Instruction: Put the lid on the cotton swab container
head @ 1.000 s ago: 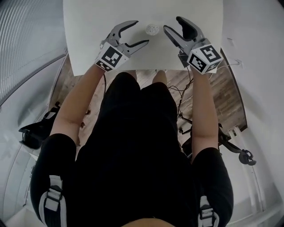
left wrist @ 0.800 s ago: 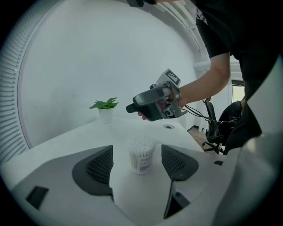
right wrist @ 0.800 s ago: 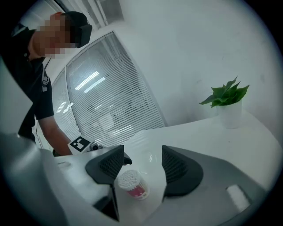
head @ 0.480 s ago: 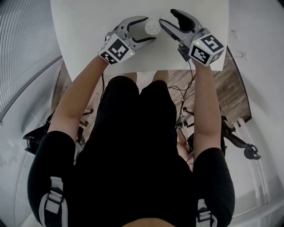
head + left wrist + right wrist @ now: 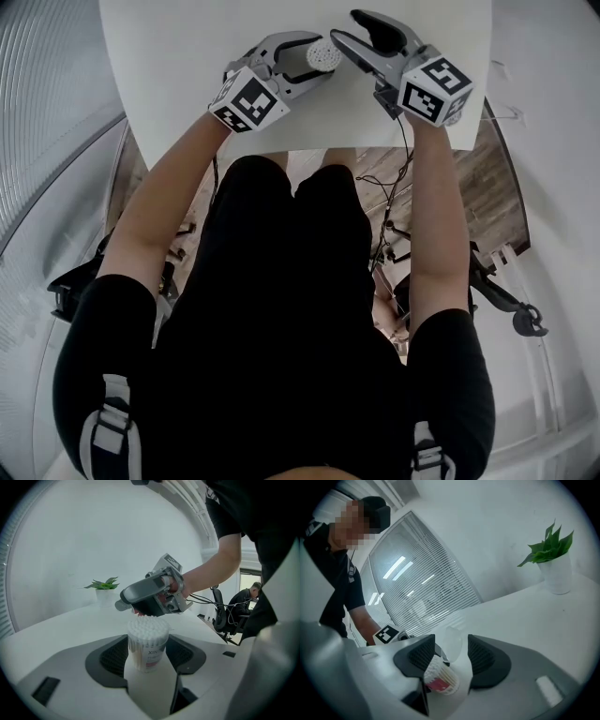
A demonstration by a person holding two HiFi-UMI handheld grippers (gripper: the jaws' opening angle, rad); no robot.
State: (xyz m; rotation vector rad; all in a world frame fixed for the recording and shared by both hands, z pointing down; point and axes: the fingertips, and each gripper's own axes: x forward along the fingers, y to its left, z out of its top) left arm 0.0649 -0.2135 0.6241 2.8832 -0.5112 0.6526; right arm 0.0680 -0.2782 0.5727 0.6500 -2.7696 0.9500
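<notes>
A clear cotton swab container (image 5: 323, 54) full of white swabs stands uncovered on the white table (image 5: 178, 75). My left gripper (image 5: 316, 62) has just been closing, and its pads meet the sides of the container (image 5: 147, 641). My right gripper (image 5: 349, 28) hovers just right of the container and slightly above it. Its jaws have just been closing. In the right gripper view a clear lid (image 5: 452, 644) shows between the jaws with a gap on each side, and the container (image 5: 440, 679) sits just below it. The lid does not show in the head view.
A small potted plant (image 5: 551, 569) stands on the far part of the table, also visible as the plant (image 5: 104, 590) in the left gripper view. The table's near edge runs just in front of the person's lap. Chairs and cables sit on the floor to the right.
Both grippers came in toward the container. The left one's jaws went from wide open beside it to closed around it. The right one drew close on the other side.
</notes>
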